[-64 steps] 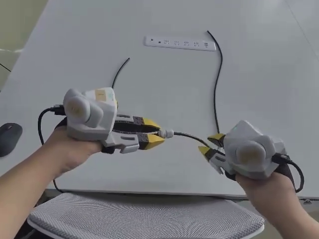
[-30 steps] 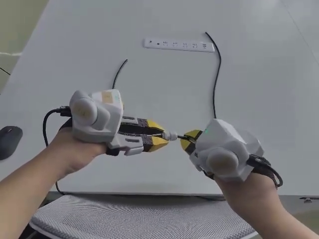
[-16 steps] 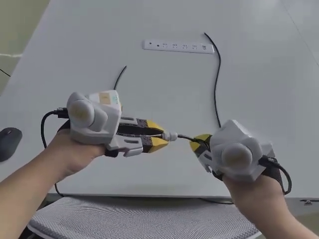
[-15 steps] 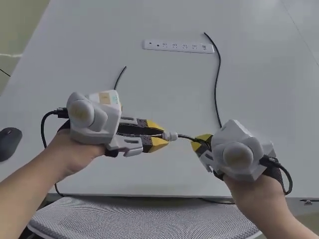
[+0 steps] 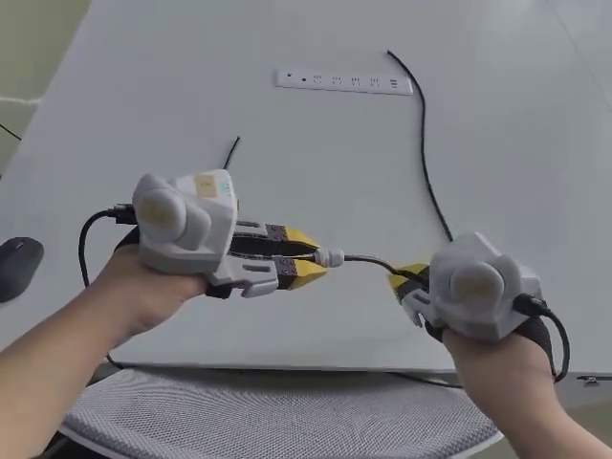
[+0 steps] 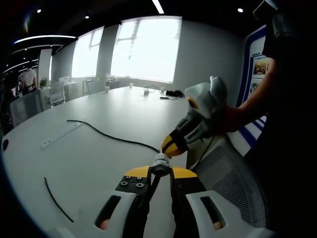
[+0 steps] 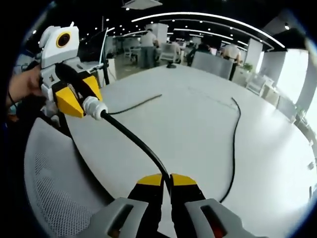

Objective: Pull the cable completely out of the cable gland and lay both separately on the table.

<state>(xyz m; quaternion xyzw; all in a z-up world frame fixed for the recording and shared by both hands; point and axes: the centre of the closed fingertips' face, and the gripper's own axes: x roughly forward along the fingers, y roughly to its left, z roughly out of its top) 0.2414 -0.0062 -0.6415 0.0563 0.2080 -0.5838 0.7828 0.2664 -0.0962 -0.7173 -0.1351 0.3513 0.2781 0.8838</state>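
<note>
right gripper (image 5: 404, 281), pinching the cable (image 5: 368, 259), has pulled away toward 3 o'clock; left gripper (image 5: 311, 259) clamps the cable gland (image 5: 328, 257), more cable's out, not free yet

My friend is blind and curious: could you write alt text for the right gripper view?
The right tool has its yellow-tipped jaws shut on a black cable that runs up-left to a white cable gland clamped in the left tool, above a white table.

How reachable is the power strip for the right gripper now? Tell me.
Probably not yet: the right gripper is shut on the cable, and the power strip lies far across the table.
</note>
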